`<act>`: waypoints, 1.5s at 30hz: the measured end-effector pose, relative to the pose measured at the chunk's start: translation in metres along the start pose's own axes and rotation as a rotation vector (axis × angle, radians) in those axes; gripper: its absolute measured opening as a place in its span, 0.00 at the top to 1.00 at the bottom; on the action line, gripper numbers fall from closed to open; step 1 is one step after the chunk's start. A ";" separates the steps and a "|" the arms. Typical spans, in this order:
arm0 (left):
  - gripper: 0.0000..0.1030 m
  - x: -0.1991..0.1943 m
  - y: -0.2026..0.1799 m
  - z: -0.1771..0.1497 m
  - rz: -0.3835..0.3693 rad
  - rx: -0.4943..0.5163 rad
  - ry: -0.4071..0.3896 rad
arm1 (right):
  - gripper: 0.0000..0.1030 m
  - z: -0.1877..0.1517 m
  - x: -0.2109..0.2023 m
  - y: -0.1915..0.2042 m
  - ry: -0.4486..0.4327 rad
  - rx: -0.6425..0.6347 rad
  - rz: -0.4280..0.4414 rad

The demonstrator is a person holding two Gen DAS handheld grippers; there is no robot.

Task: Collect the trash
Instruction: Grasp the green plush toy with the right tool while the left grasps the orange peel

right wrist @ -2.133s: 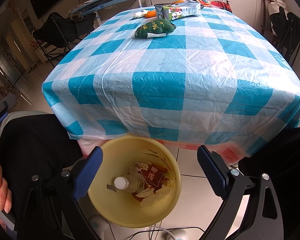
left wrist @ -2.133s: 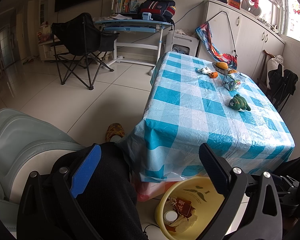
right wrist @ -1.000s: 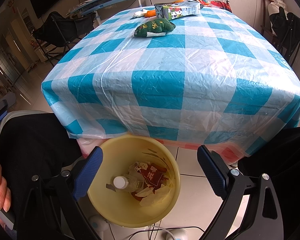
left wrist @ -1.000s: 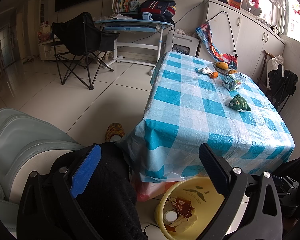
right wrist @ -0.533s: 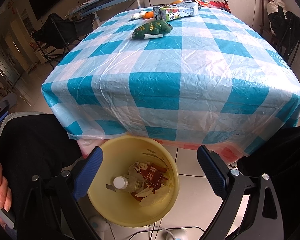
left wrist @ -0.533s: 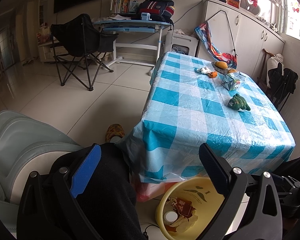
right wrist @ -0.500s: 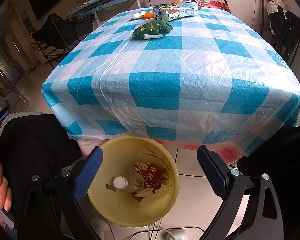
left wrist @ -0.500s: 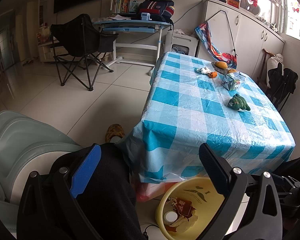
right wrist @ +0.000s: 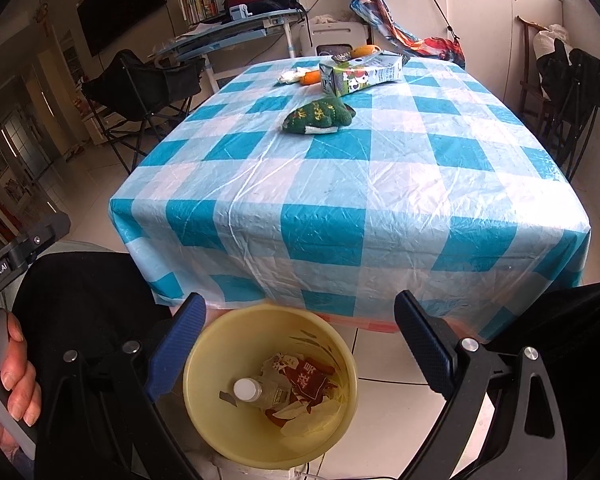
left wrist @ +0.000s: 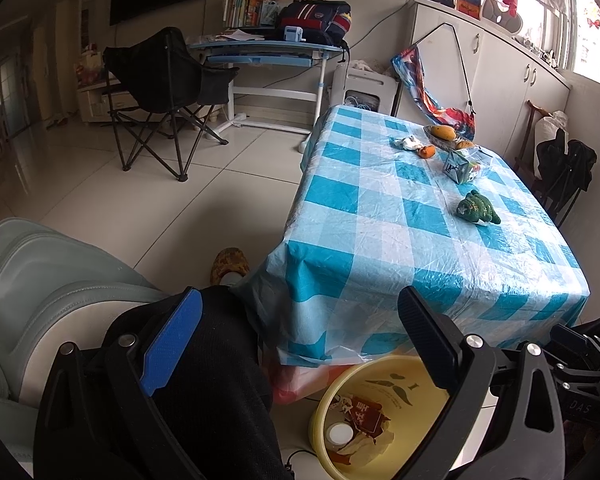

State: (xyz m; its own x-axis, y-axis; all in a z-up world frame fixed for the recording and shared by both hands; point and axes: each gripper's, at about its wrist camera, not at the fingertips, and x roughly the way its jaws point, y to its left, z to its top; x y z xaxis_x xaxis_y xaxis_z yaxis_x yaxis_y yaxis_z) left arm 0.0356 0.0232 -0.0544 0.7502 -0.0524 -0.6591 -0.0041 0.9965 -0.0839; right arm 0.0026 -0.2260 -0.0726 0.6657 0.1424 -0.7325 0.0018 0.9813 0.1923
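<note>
Between pickups: left gripper (left wrist: pixel 300 340) and right gripper (right wrist: pixel 300 340) hover with jaws apart, empty, over the yellow bin (right wrist: pixel 204 408) holding trash; milk carton (right wrist: pixel 360 74) lies far across the worktop (right wrist: pixel 380 208), so next likely calls for a long reach.

Right tool (right wrist: pixel 298 330) raised and tipped up slightly; table (right wrist: pixel 380 184) and yellow bin (right wrist: pixel 204 360) sit lower in view.
</note>
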 end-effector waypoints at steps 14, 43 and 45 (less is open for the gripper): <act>0.08 0.011 0.005 -0.001 0.021 -0.031 0.027 | 0.11 0.109 0.041 -0.007 -0.081 -0.075 0.014; 0.19 0.163 -0.136 0.172 -0.169 0.251 0.008 | 0.57 0.141 0.100 -0.046 0.060 -0.077 0.200; 0.36 0.187 -0.148 0.186 -0.256 0.237 0.069 | 0.54 0.140 0.101 -0.048 0.066 -0.067 0.209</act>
State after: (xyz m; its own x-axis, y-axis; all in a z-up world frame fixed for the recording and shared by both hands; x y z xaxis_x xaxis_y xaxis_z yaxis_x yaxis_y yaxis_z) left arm 0.2993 -0.1222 -0.0258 0.6606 -0.2984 -0.6889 0.3377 0.9377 -0.0823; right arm 0.1745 -0.2770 -0.0647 0.5962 0.3499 -0.7226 -0.1820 0.9355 0.3028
